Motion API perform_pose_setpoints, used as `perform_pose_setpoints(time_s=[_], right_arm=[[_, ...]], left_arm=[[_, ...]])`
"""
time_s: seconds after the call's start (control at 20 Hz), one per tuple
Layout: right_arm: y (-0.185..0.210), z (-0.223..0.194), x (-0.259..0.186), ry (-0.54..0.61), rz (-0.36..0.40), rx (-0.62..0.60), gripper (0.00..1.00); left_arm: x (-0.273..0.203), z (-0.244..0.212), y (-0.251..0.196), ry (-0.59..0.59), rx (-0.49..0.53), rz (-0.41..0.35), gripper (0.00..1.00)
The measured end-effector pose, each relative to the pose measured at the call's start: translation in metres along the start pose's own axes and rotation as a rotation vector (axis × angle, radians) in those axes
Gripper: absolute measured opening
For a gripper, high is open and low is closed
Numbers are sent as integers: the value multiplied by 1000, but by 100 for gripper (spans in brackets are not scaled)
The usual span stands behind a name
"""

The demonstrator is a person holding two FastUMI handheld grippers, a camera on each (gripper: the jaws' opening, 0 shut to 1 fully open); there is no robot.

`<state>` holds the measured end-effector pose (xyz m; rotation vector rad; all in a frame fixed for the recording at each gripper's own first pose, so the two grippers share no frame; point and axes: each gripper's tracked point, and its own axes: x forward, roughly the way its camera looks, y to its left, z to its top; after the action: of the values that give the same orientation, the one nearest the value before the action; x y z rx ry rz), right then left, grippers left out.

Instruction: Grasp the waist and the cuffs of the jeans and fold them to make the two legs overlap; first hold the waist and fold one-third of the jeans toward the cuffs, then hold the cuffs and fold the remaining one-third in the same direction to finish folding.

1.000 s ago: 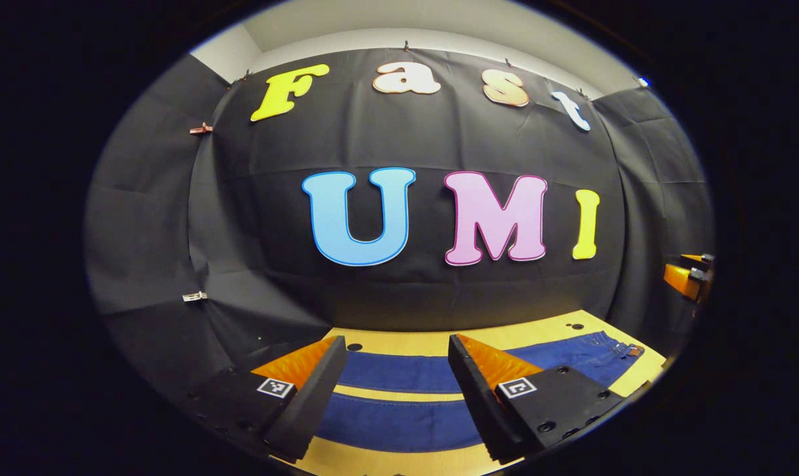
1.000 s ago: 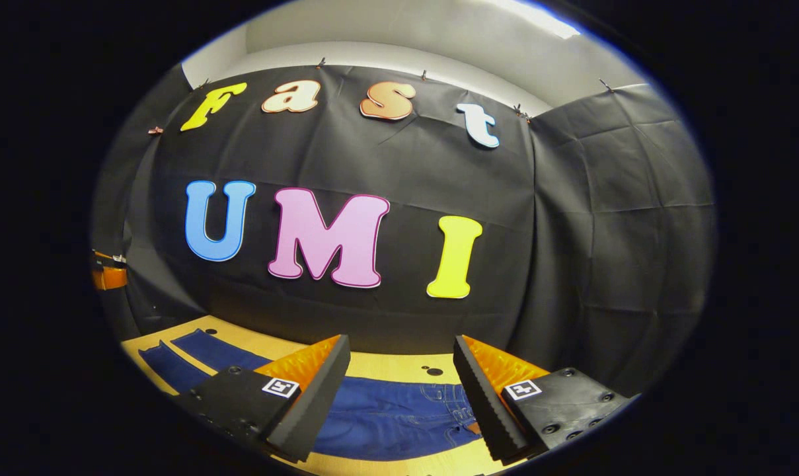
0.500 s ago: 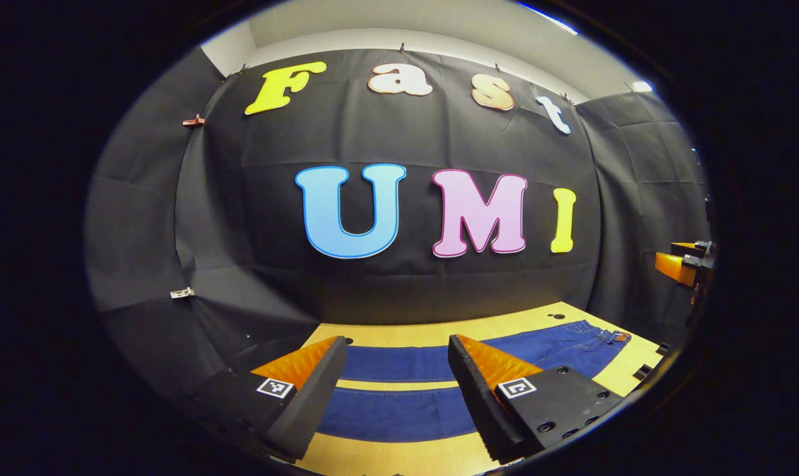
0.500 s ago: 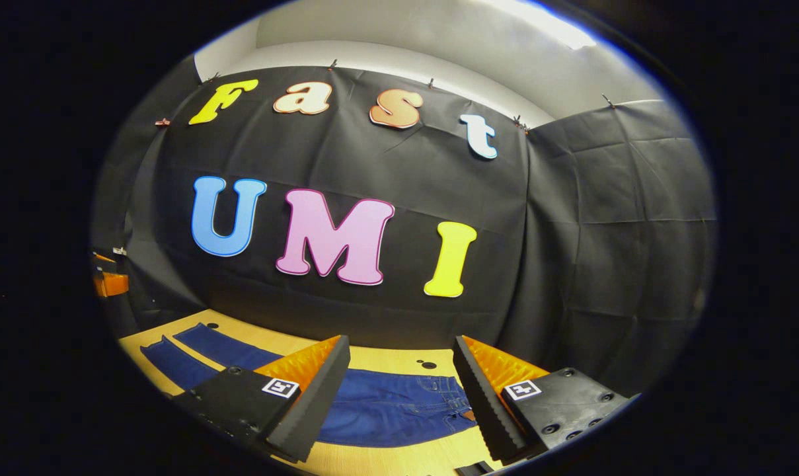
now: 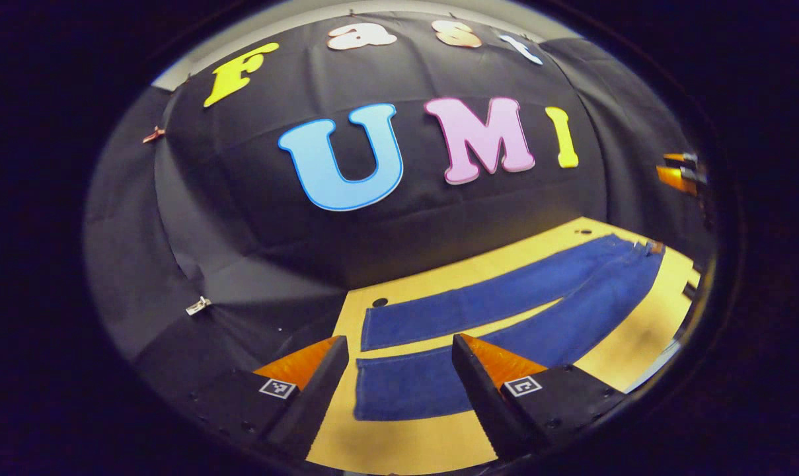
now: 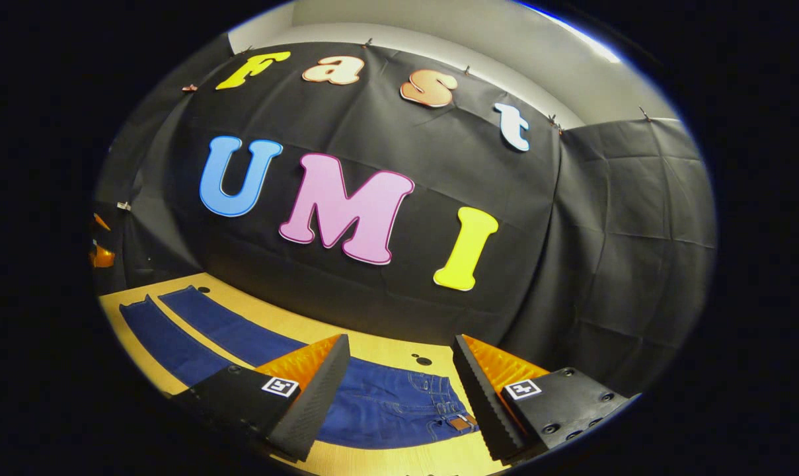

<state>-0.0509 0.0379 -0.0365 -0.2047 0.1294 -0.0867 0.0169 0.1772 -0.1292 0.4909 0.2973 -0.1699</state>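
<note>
Blue jeans (image 5: 505,311) lie flat on the wooden table (image 5: 624,337), legs spread apart side by side. In the left gripper view my left gripper (image 5: 399,380) hovers open above the near leg's cuff (image 5: 399,393); the far leg's cuff (image 5: 389,324) lies just beyond. The waist (image 5: 647,250) is at the far right. In the right gripper view my right gripper (image 6: 399,380) stands open over the waist (image 6: 439,403), where a brown label (image 6: 457,423) shows. The two legs (image 6: 194,324) run off to the left. Nothing sits between either gripper's fingers.
The black cloth wall (image 6: 386,277) rises close behind the table's far edge. Small dark holes (image 6: 423,361) mark the tabletop near the wall. The other gripper's orange part (image 5: 677,177) shows at the right edge of the left gripper view.
The left gripper has tipped downward and back, so both cuffs and the full legs now show. The right gripper has tilted slightly, bringing the waist label into sight.
</note>
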Motion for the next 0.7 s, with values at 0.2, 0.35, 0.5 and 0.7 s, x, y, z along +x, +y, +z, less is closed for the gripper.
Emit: perform_pose_setpoints(time_s=[0.2, 0.35, 0.5, 0.7], right_arm=[[-17, -31, 14, 89, -39, 2, 96], [-34, -46, 18, 124, -75, -86, 96], [-36, -62, 17, 167, -60, -144, 96], [-45, -78, 15, 212, -53, -180, 96]], left_arm=[[37, -88, 20, 206, 319, -95, 98], [64, -144, 27, 338, 576, -192, 98], [82, -194, 11, 432, 736, -325, 99], [99, -218, 15, 475, 928, -353, 98]])
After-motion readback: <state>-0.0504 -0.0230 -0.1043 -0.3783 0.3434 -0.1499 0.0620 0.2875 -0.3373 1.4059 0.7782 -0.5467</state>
